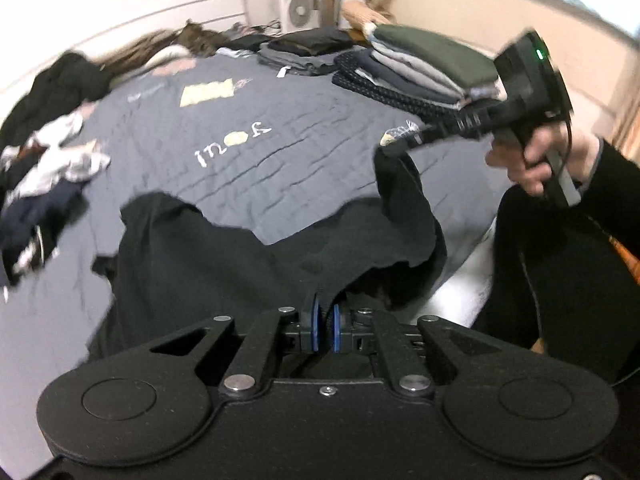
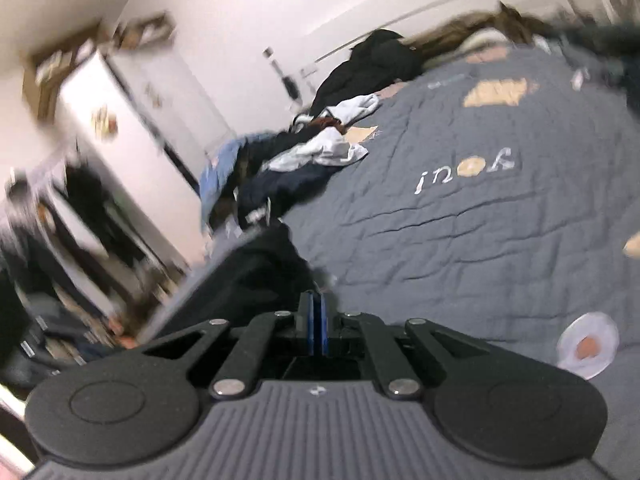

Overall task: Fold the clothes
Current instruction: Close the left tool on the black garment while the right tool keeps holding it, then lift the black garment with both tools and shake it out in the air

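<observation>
there, both grippers pinched a black garment (image 1: pixel 224 264) held over the grey bed (image 1: pixel 280 128). the left gripper (image 1: pixel 326 326) had its fingers closed on one edge; the right gripper (image 1: pixel 394 148) clamped another corner, raised higher. unfolded clothes (image 1: pixel 48 168) lay at the bed's left, a folded stack (image 1: pixel 424 64) on its far right.

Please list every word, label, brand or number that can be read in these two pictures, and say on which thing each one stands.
"you!": stitched in white on the grey bedspread, seen upside down, the "o" a tan patch; it shows again in the right wrist view.
Small pale lettering near the far edge of the bedspread: too blurred to read.
Small logo on the right tool's body: a mark, no letters legible.
No numbers can be read.
</observation>
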The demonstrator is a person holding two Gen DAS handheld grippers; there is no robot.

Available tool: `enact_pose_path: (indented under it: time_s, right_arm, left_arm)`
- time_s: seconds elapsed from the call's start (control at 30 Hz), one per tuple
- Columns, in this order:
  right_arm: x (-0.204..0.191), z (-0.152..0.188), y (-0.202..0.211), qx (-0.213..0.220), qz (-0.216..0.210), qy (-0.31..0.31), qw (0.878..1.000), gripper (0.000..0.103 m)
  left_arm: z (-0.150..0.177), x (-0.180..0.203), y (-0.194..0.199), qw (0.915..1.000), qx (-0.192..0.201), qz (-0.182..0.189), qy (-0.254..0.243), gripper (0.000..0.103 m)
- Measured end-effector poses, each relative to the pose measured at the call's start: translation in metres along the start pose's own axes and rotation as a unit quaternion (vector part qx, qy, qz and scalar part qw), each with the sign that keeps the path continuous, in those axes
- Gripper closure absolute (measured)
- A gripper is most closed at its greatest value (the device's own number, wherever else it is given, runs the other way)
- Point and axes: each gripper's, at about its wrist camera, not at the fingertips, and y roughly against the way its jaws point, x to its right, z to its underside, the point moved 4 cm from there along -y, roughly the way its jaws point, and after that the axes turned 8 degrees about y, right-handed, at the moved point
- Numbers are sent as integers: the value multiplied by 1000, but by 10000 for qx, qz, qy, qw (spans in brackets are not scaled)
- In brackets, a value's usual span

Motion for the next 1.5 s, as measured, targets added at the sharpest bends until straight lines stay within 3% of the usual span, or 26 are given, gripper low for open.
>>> enact_pose_path:
  time_s: [0.17, 0.37, 0.53, 0.7, 0.8, 0.87, 0.93, 1.07, 1.5]
  right_arm:
    - [-2, 10, 2, -641, 392, 668, 9949, 100]
    - [6, 16, 12, -876, 689, 712, 9912, 100]
    - [1, 17, 27, -847, 471, 525, 9939, 99]
    - [-11, 16, 37, -1278, 384, 922, 9868, 95]
    - [-20, 12, 47, -1250, 600, 1513, 9787, 81]
    - [-36, 14, 47, -1240, 581, 1918, 9718, 53]
    - [-55, 18, 45, -1220, 492, 2345, 9632, 44]
    - [-101, 36, 23, -1103, 224, 3319, 9366, 34]
    - [-161, 88, -65, -714, 882, 4218, 8996, 28]
  left_arm:
    - [-4, -10, -4, 9995, 111, -133, 276, 96]
    - [-10, -8, -12, 9995, 113, -192, 244, 96]
    - [0, -6, -8, 9995, 48, -189, 263, 96]
    - [-4, -11, -7, 9990, 64, -231, 381, 96]
    - [-11, -10, -10, 9988, 75, -226, 433, 96]
    - [-15, -9, -12, 9988, 72, -233, 426, 96]
    - [-21, -8, -13, 9988, 64, -222, 441, 96]
    - [-34, -7, -14, 9987, 70, -229, 455, 96]
    - [-64, -7, -10, 9983, 95, -293, 489, 96]
